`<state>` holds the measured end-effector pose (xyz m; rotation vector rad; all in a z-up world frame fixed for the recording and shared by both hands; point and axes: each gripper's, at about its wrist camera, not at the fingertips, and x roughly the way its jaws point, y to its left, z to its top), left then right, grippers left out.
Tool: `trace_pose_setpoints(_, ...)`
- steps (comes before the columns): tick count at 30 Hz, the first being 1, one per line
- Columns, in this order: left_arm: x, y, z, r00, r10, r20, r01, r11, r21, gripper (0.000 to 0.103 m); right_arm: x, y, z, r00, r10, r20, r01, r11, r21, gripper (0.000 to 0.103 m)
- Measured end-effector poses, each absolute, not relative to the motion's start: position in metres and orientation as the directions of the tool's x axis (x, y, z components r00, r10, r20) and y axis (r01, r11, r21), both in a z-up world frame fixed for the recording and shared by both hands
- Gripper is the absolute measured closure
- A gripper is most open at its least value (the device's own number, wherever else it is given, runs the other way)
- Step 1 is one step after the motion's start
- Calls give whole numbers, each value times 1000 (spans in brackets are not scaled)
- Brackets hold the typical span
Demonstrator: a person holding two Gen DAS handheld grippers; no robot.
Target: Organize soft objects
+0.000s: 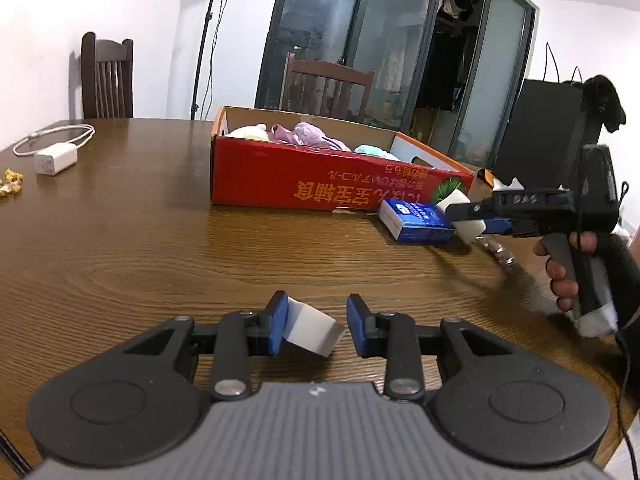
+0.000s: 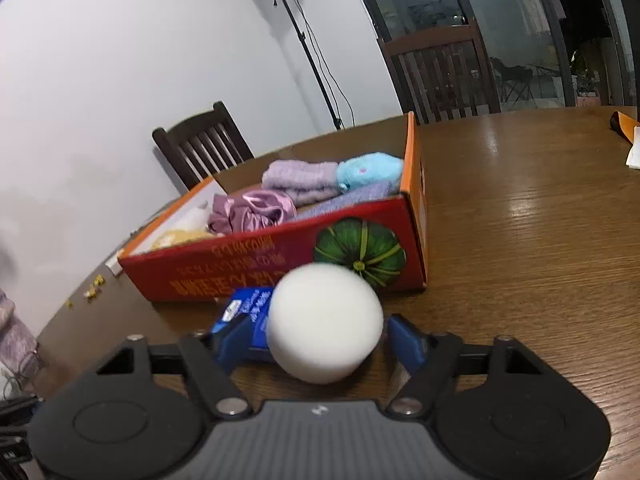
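Note:
A red cardboard box (image 1: 280, 176) on the wooden table holds soft things: purple cloths (image 2: 300, 180), a pink satin piece (image 2: 248, 212), a light blue plush (image 2: 368, 170) and a yellowish one (image 2: 180, 238). My left gripper (image 1: 316, 322) is open, with a white foam block (image 1: 312, 330) between the fingers; it touches the left pad and stands clear of the right one. My right gripper (image 2: 324, 340) is shut on a round white sponge (image 2: 324, 324), in front of the box's right end; it also shows in the left wrist view (image 1: 464, 216).
A blue and white packet (image 1: 416, 224) lies by the box's near right corner. A white charger with cable (image 1: 54, 158) and small yellow bits (image 1: 10, 182) lie at the far left. Wooden chairs (image 1: 106, 76) stand behind the table. An orange item (image 2: 622, 124) lies at the far right.

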<state>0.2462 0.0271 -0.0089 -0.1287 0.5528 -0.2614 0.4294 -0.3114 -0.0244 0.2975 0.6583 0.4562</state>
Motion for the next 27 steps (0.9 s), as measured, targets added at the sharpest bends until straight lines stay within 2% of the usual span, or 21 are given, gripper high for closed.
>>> trace_pose_setpoints(1, 246, 28, -9, 818, -287, -498, 214, 956, -199, 70, 428, -311, -24, 708, 485, -513, -307, 866, 395, 44)
trace_pose_setpoints(4, 247, 29, -9, 817, -291, -499, 211, 954, -210, 70, 422, -309, -18, 735, 472, -487, -315, 874, 370, 46)
trace_pose_setpoints(9, 246, 30, -9, 825, -282, -490, 201, 956, -212, 70, 409, -305, -12, 758, 453, -469, -329, 887, 325, 48)
trace_pose_setpoints(14, 236, 23, -7, 854, -231, -466, 177, 971, -157, 76, 380, -300, -1, 790, 432, -436, -330, 898, 291, 48)
trace_pose_setpoints(17, 221, 17, -5, 866, -254, -431, 224, 967, -121, 76, 344, -292, 0, 790, 457, -408, -377, 888, 264, 48)
trace_pose_setpoints(19, 213, 13, -4, 861, -268, -432, 242, 963, -116, 76, 321, -285, -7, 778, 459, -429, -395, 888, 233, 48)
trace_pose_setpoints(21, 206, 12, -3, 858, -281, -430, 250, 960, -127, 79, 302, -281, -8, 758, 473, -449, -418, 881, 222, 48)
trace_pose_setpoints(27, 196, 8, 9, 852, -332, -405, 290, 943, -163, 85, 263, -278, 11, 772, 483, -414, -481, 869, 118, 48)
